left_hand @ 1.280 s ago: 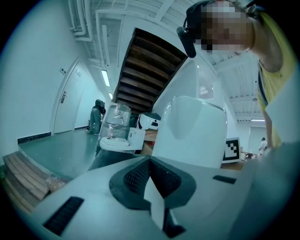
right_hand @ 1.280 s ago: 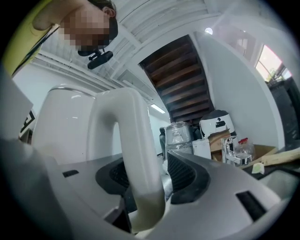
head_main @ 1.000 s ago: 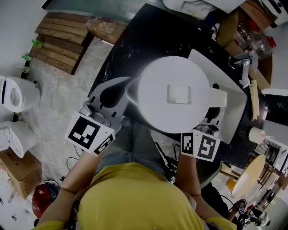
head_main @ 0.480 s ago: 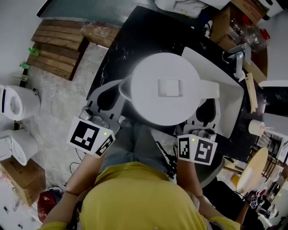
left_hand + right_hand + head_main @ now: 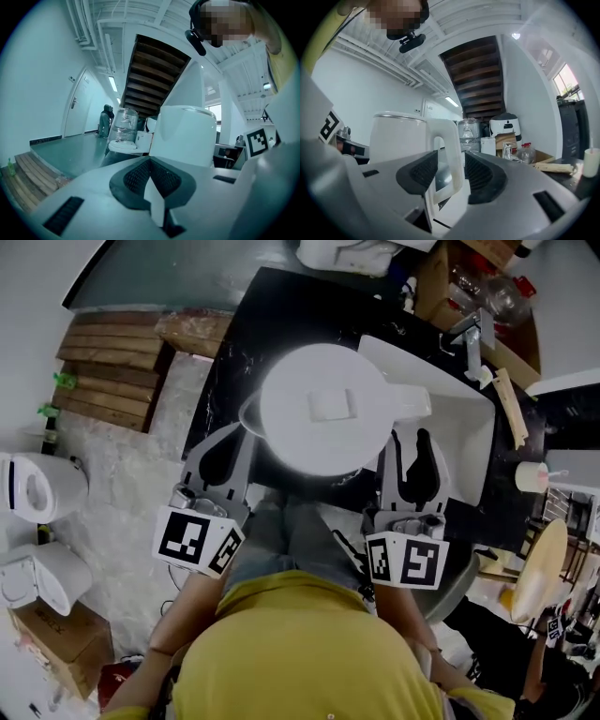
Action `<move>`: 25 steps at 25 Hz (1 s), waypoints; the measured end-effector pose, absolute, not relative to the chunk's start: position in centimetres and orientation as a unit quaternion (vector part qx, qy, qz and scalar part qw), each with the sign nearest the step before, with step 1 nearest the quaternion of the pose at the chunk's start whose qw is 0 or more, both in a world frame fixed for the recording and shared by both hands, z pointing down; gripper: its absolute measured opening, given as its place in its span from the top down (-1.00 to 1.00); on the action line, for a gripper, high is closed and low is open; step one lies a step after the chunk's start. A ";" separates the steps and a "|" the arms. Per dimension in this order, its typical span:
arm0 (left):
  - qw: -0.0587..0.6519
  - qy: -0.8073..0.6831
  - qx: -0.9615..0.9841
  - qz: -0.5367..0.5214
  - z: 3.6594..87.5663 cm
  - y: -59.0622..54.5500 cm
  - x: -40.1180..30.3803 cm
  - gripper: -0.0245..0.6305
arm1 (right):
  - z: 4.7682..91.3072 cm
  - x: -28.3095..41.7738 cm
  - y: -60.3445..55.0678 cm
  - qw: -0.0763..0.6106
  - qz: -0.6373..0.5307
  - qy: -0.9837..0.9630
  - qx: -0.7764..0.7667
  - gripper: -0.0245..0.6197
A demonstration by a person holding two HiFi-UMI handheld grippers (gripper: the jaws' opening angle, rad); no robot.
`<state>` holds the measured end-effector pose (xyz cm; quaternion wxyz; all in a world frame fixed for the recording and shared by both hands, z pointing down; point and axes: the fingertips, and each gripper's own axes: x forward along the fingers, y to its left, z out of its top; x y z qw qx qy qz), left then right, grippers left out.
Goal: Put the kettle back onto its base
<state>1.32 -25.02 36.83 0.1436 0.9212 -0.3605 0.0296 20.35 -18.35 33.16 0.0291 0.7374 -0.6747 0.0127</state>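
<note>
Just ahead of the parted right tool (image 5: 411, 437) sits the kettle (image 5: 323, 409).

Both forearms (image 5: 176, 613) reach forward side by side, the left gripper (image 5: 228, 439) with fingers (image 5: 136, 177) pressed together, the right gripper (image 5: 412, 441) with fingers parted.

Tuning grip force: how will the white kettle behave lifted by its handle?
Kettle looks rigid plastic, so likely stiff and slippery. Handle sits off-centre, so it probably tilts when lifted. Lid hides the fill; weight unknown.
</note>
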 end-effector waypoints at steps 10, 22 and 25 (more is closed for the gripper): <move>0.142 -0.352 0.925 0.029 35.0 -20.9 1.4 0.92 | 30.8 16.2 -15.6 0.032 0.007 -0.708 0.705 0.59; 0.130 -0.313 0.940 0.020 32.4 -17.2 2.5 0.92 | 29.1 11.6 -13.6 0.014 0.029 -0.745 0.666 0.78; 0.140 -0.300 0.943 0.021 32.4 -16.7 2.9 0.92 | 29.1 11.2 -13.2 0.015 0.038 -0.748 0.662 0.80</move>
